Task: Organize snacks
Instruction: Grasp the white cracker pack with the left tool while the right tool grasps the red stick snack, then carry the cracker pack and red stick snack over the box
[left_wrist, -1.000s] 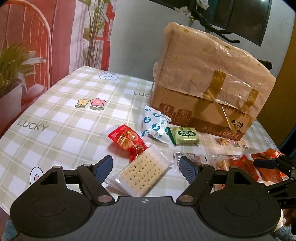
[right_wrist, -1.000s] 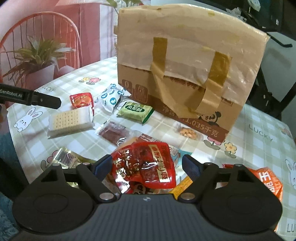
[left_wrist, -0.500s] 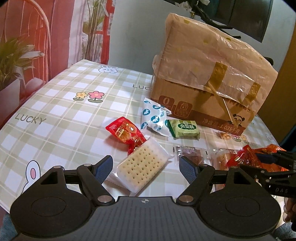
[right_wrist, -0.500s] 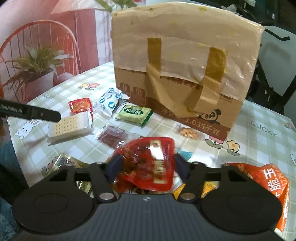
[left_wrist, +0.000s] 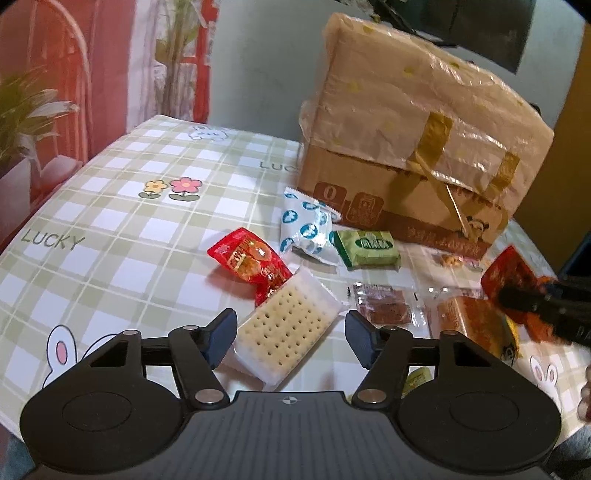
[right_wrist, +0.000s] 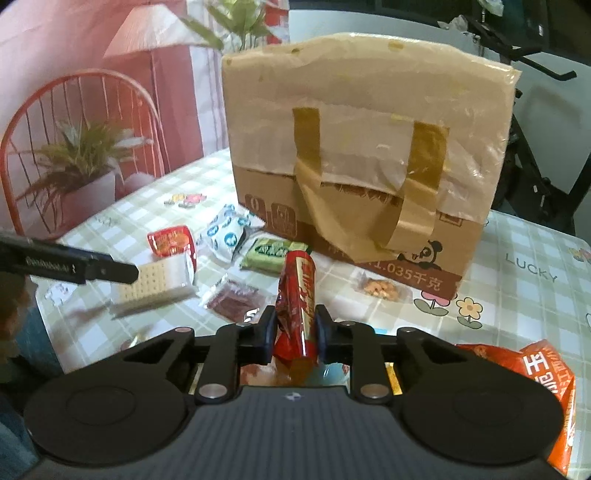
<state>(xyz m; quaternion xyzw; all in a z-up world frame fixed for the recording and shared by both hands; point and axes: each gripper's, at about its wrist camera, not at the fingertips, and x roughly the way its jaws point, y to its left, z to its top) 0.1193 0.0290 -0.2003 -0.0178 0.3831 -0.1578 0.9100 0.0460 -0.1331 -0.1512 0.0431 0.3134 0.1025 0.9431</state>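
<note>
Each hand-held gripper (left_wrist: 288, 334) (right_wrist: 293, 332) is matte black, with blue-padded fingers (left_wrist: 221, 332), silver pivot screws and ribbed centre plate.

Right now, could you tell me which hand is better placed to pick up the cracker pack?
The left. The left claw has just been closing and straddles the cracker pack, its fingers not yet pressing it. The right claw is shut on a red snack packet.
</note>
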